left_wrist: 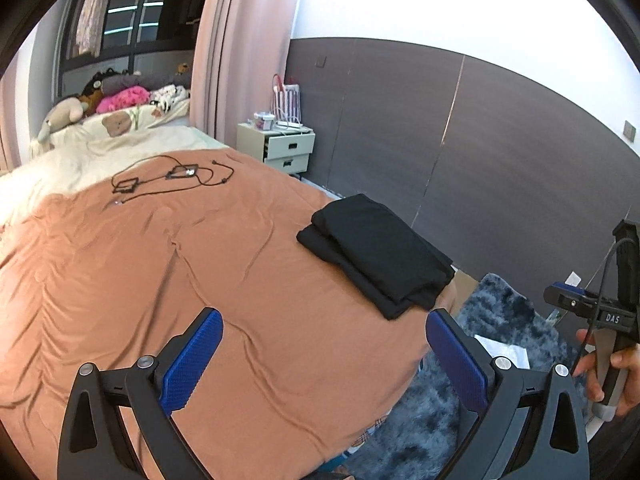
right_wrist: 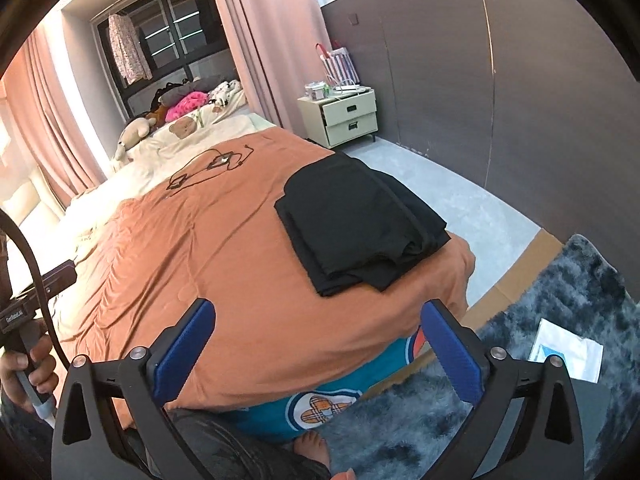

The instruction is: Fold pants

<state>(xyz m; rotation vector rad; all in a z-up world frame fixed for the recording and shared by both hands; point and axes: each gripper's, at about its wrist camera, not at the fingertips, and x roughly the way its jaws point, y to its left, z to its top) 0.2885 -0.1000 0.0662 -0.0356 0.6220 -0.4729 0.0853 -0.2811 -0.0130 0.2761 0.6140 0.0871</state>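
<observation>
The black pants lie folded in a flat stack on the orange bedspread, near the bed's right front corner; they also show in the right wrist view. My left gripper is open and empty, held above the bedspread short of the pants. My right gripper is open and empty, held above the bed's front edge, short of the pants. The right gripper's body shows at the right edge of the left wrist view, held by a hand.
A black cable lies on the bedspread farther back. Stuffed toys sit at the bed's head. A cream nightstand stands by the grey wall. A blue shaggy rug with a white packet covers the floor at right.
</observation>
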